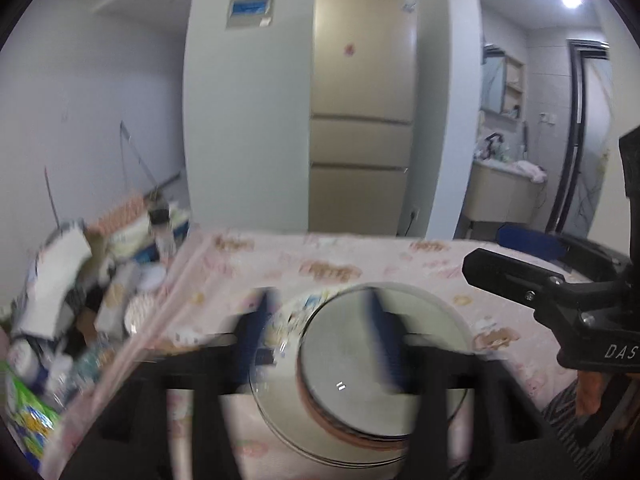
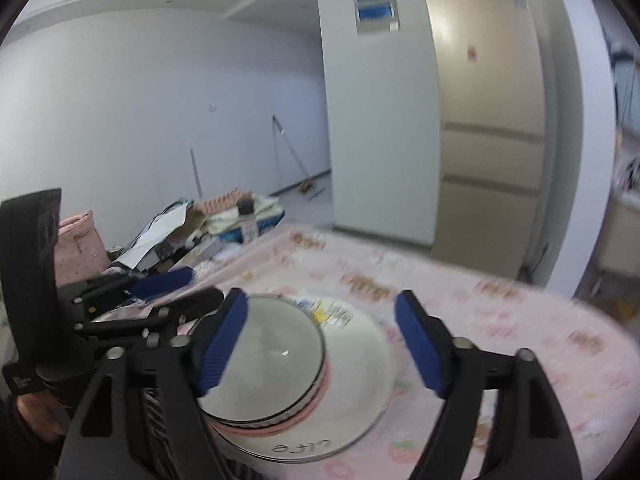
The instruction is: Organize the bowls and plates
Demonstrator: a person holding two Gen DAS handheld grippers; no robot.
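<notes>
Both my grippers hang spread w/ nothing held: right gripper point(image 2: 320, 344) and left gripper point(image 1: 316, 336) over the bowl point(image 2: 264, 356), which sits stacked on the white plate point(image 2: 360, 364) on the pink-clothed counter point(image 2: 520, 320).

The right gripper point(image 2: 320, 344) filled the lower middle of its own frame, blue pads point(image 2: 222, 344) set wide apart. The left gripper point(image 1: 316, 340) sat low at centre of its frame, blurred, its pads point(image 1: 256, 336) likewise parted.
</notes>
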